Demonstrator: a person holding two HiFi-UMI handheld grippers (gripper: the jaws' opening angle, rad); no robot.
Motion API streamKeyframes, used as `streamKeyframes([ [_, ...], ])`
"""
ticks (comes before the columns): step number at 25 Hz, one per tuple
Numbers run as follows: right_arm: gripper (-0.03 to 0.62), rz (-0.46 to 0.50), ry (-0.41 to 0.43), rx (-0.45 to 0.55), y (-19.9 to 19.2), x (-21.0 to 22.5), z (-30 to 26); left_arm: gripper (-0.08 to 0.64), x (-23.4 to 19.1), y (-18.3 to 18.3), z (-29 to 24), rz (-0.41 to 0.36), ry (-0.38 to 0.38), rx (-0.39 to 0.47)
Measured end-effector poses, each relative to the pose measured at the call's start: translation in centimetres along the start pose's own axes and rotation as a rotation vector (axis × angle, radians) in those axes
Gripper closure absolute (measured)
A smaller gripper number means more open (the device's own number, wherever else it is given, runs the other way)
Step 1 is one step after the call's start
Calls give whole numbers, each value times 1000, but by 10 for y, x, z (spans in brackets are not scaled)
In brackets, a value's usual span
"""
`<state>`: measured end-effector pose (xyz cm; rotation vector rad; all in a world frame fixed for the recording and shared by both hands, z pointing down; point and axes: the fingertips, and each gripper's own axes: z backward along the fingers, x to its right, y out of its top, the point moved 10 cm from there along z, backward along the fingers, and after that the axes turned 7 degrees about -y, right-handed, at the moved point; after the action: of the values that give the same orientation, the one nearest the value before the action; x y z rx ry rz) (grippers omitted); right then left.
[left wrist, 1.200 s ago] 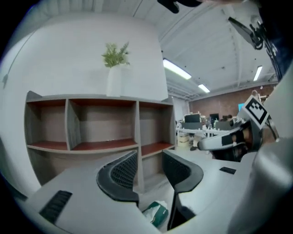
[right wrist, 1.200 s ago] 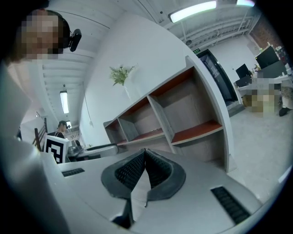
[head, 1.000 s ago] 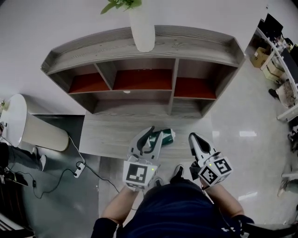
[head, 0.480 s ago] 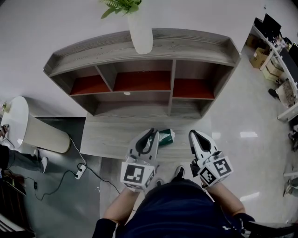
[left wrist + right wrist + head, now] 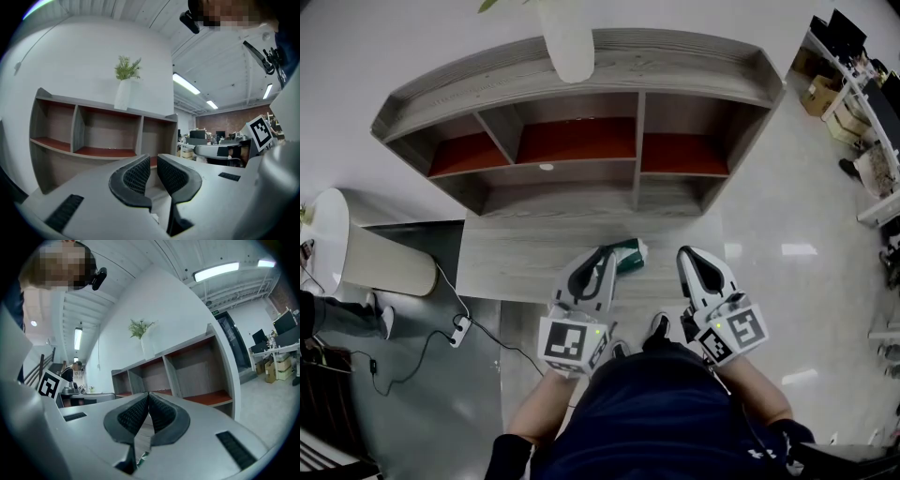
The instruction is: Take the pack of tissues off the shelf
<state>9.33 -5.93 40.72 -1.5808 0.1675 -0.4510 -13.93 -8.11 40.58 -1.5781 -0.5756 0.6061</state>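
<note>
Soft, even indoor light is filling the head view, where the glossy floor [image 5: 825, 281] is throwing back pale rectangles of glare on the right. The compartments of the shelf [image 5: 581, 70] are lying in mild shade, and the wide lens is bowing its top into a curve. In both gripper views a black vignette is closing round the corners, ceiling strip lights [image 5: 190, 85] are glowing overexposed, and straight lines are bending toward the edges. The left gripper [image 5: 153, 159] and right gripper [image 5: 148, 397] are looming soft and out of focus close to the lens, while the background is reading fairly sharp.
</note>
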Motion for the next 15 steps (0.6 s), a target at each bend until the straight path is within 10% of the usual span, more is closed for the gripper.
streamKeyframes([
  [15,578,-16,4,-5,-3,7,-2,502,2,-6,-5,11,0,-17],
])
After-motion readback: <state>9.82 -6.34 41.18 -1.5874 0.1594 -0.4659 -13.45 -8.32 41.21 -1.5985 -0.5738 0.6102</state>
